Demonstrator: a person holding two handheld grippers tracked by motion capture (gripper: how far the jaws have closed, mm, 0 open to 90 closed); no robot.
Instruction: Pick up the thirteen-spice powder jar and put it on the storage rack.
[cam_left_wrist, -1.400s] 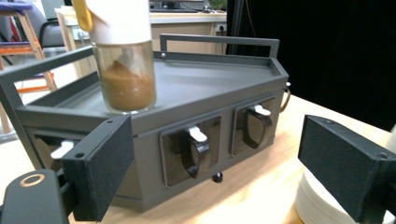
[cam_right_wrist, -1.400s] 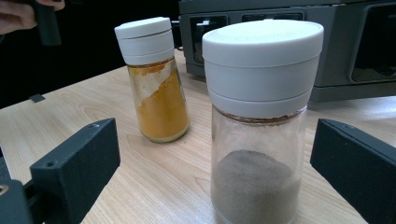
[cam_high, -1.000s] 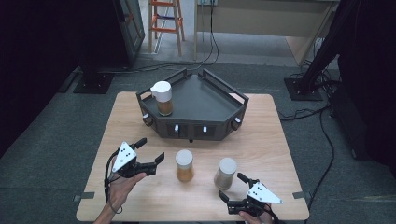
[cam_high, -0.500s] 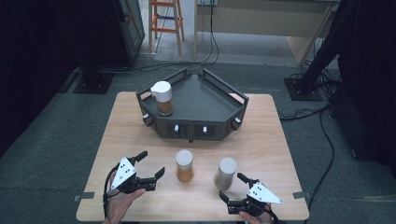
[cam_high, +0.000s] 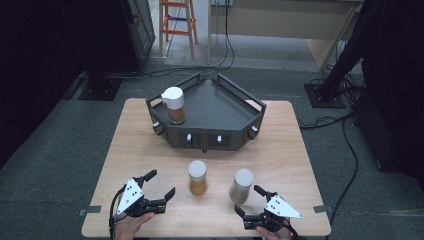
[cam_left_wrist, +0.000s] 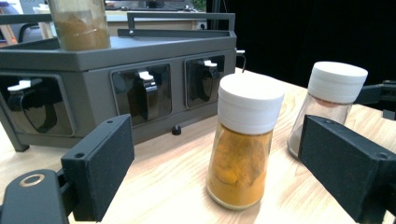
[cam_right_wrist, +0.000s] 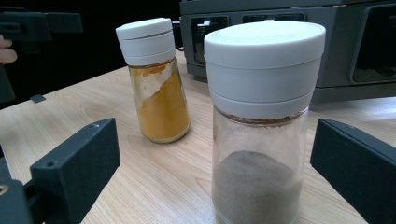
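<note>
An orange stepladder (cam_high: 178, 25) stands beyond the wooden table (cam_high: 135, 150).

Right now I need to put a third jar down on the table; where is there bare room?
Bare wood runs along the table's left edge and its right edge, beside the dark rack. It is crowded in front: the orange jar and grey jar stand between the left gripper and right gripper.

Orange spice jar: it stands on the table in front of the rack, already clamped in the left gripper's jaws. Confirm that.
Not clamped. The left gripper view shows the orange spice jar standing free on the table before the rack, with the left gripper open and its jaws well clear of the glass.
</note>
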